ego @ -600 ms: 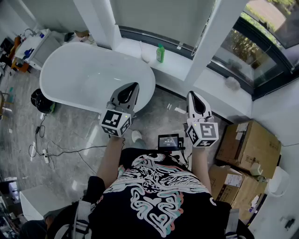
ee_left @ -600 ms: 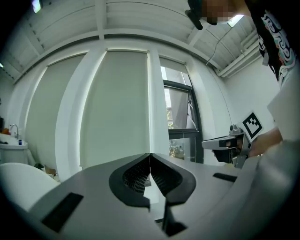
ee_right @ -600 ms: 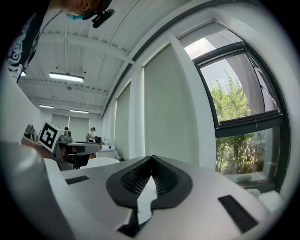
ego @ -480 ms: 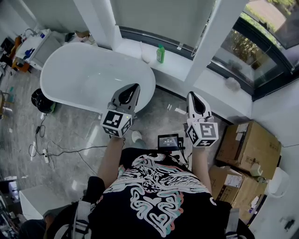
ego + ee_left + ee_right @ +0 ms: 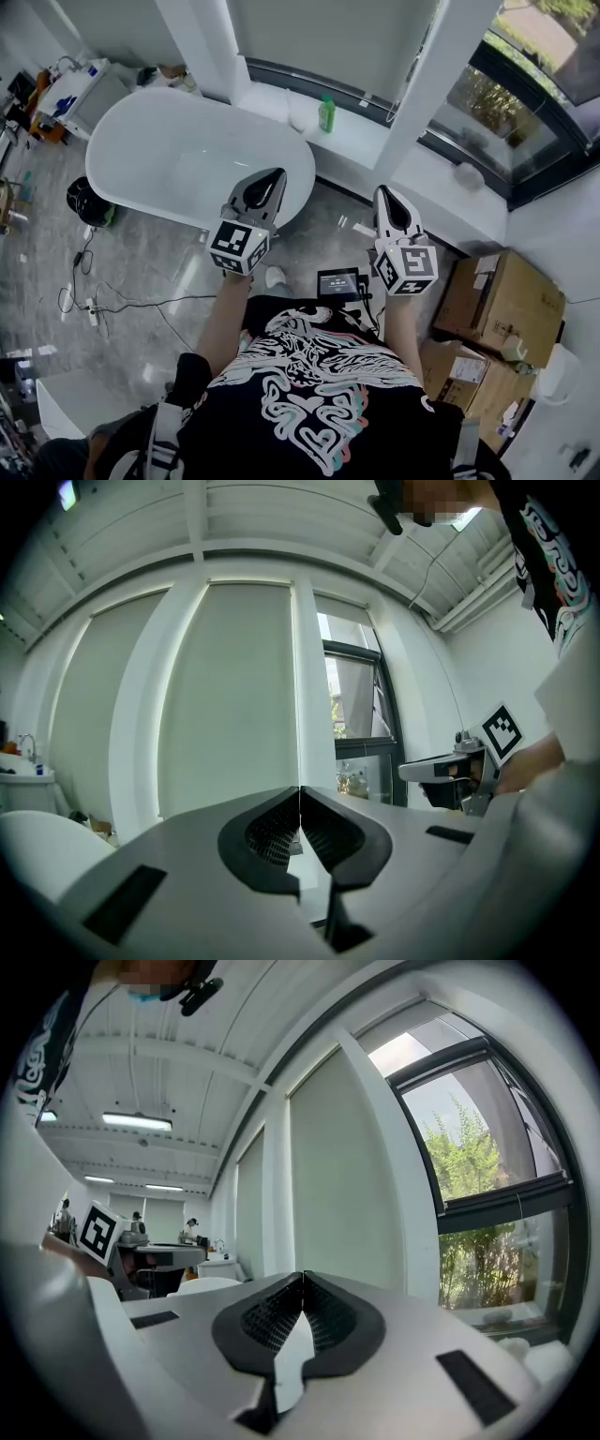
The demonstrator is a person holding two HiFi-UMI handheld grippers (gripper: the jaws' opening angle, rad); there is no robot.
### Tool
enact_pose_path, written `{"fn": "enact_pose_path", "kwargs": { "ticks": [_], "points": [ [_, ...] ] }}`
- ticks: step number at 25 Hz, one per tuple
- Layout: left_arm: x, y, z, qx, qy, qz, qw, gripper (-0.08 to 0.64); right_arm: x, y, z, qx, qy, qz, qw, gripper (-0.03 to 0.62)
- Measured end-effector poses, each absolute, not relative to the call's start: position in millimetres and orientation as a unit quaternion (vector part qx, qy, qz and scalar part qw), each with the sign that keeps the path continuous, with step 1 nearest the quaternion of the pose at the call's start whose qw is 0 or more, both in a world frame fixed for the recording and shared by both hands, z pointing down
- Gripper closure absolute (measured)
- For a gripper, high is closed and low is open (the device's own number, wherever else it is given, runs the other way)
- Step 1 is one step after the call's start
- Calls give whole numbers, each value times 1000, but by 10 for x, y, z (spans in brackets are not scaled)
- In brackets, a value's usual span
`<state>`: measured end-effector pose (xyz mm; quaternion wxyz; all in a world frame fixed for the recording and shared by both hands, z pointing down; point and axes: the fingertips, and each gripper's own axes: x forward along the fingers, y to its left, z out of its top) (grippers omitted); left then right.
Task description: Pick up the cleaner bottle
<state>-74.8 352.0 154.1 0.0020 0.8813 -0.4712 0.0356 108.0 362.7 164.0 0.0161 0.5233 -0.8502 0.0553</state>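
Approach stage: cleaner bottle (image 5: 326, 113) on sill (image 5: 367, 133) at 12 o'clock; my left tongs (image 5: 273, 176), right tongs (image 5: 384, 193) both closed, empty; next I reach, open.

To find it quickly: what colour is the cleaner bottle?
The bottle is green; head view shows it best.

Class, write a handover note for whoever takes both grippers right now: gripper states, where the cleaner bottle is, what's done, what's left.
Left gripper: shut, empty, level, by the bathtub's end.
Right gripper: shut, empty, level.
Cleaner bottle: green, upright on the window sill ahead, untouched.
Done: nothing yet.
Left: open one gripper, reach the sill, grip the bottle, lift.
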Motion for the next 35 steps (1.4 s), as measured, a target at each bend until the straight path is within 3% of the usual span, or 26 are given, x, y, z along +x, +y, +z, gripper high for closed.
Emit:
{"fn": "enact_pose_path", "kwargs": {
  "ticks": [21,35],
  "points": [
    [-506,3591,1663,882,-470,35,15,543,1372,3768,1691,538,-841,47,33,565],
    [-399,2705,1819,888,-458,30,31,543,1482,3033,1813,564,-823,44,55,565]
  ]
}}
